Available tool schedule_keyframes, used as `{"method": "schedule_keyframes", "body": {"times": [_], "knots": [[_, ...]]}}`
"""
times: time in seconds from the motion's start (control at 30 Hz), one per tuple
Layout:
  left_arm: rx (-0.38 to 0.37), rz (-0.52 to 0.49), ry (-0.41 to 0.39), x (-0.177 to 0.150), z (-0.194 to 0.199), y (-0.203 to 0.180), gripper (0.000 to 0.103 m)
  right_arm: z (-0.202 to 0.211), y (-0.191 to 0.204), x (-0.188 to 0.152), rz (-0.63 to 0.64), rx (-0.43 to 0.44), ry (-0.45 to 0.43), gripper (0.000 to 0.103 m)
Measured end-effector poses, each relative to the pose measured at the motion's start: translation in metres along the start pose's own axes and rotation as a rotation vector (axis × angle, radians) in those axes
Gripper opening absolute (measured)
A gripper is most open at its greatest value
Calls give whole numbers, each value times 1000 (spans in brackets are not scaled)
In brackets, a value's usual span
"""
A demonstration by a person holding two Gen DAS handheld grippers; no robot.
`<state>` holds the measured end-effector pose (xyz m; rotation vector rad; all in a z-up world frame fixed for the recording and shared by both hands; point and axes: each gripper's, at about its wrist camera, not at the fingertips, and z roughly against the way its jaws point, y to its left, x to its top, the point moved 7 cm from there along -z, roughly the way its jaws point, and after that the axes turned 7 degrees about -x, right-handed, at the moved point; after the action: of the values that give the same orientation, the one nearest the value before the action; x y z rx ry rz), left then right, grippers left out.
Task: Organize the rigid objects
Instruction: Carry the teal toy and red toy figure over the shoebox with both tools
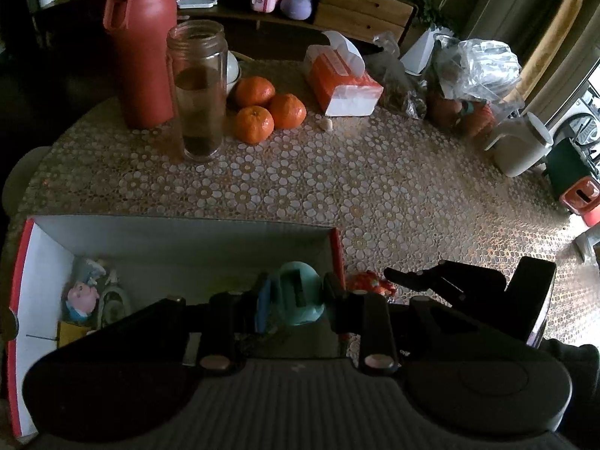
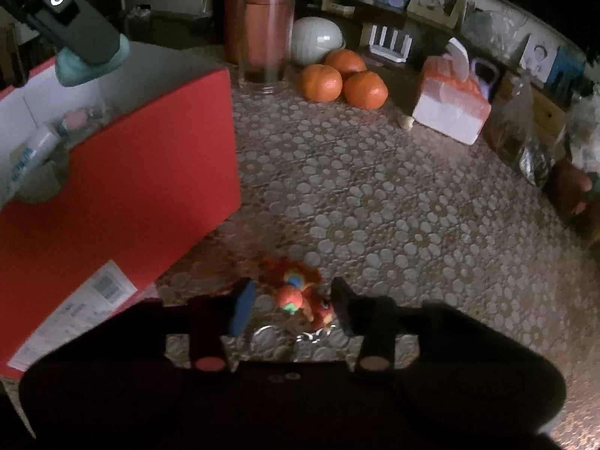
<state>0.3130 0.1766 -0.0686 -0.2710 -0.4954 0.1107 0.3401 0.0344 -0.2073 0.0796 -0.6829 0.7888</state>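
My left gripper (image 1: 294,296) is shut on a teal rounded object (image 1: 300,292) and holds it over the open red box (image 1: 187,221), whose white inside holds a small pink-faced figurine (image 1: 80,296) and other small items. In the right wrist view the left gripper (image 2: 75,26) and teal object (image 2: 90,67) hang above the box (image 2: 123,187). My right gripper (image 2: 292,303) is open around a red and orange toy figure (image 2: 300,296) lying on the table beside the box. That toy also shows in the left wrist view (image 1: 371,281), next to the right gripper (image 1: 412,277).
On the patterned tablecloth (image 1: 356,187) stand a red flask (image 1: 144,56), a glass jar (image 1: 198,90), three oranges (image 1: 268,108), a tissue box (image 1: 343,82), plastic bags (image 1: 476,67) and a white jug (image 1: 521,142). A small pale nugget (image 1: 325,124) lies near the oranges.
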Motion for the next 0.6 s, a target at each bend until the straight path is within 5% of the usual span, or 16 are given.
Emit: {"method": "schedule_keyframes", "body": {"times": [0.33,0.6], "knots": [[10,5,-5,-5,4,3,29,14,-10,4,-47,17,-12,16],[16,20,-20,-18,22,7,29,52,-15,0,-99,31,-50,15]]}}
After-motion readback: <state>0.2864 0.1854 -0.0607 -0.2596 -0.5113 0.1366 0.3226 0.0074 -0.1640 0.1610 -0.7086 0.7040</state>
